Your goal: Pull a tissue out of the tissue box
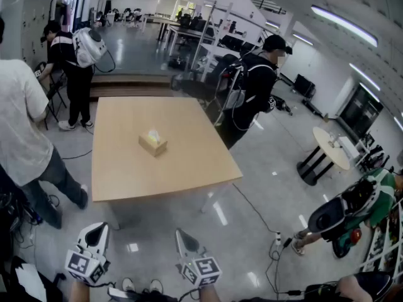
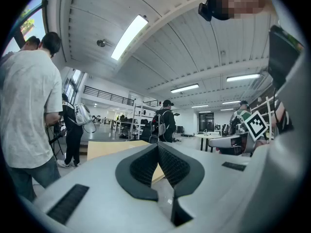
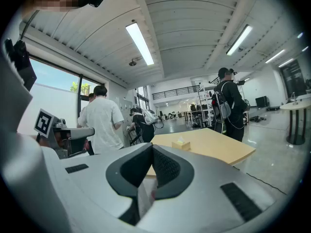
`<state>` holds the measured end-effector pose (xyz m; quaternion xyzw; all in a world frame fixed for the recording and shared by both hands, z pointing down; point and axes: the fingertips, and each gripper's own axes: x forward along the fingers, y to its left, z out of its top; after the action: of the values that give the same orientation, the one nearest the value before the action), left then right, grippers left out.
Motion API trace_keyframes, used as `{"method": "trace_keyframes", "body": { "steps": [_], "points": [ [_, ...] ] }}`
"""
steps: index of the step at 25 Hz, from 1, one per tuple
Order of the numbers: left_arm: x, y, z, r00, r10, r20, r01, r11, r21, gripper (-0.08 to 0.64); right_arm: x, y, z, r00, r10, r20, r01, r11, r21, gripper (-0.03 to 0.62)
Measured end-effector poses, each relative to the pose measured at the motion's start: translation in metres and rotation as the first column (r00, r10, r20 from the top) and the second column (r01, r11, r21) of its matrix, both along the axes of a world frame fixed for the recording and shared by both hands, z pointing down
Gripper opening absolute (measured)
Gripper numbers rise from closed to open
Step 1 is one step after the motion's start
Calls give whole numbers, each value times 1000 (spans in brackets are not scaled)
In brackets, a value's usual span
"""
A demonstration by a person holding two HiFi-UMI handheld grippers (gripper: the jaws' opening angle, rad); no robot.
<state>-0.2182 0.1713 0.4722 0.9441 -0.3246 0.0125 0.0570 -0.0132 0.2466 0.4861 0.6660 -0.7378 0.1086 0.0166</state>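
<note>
Left gripper (image 1: pixel 94 230), right gripper (image 1: pixel 183 235) pressed together, empty — you approach small tan cardboard tissue box (image 1: pixel 153 145), spread one, pinch white tuft (image 1: pixel 152 133) only.

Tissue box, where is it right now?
In the head view, the tissue box sits near the middle of the light wooden table, a little left of the picture's centre.

We find open floor (image 1: pixel 164 225) before the table (image 1: pixel 126 168); a person in white (image 1: pixel 25 131) blocks its left, a person in black (image 1: pixel 255 87) its far right
</note>
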Motion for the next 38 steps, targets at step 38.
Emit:
{"method": "trace_keyframes", "body": {
  "steps": [38],
  "points": [
    [85,12,6,999,-27,21,27,1000,12,8,80,1,8,998,-56,35,56,998,18,11]
  ]
}}
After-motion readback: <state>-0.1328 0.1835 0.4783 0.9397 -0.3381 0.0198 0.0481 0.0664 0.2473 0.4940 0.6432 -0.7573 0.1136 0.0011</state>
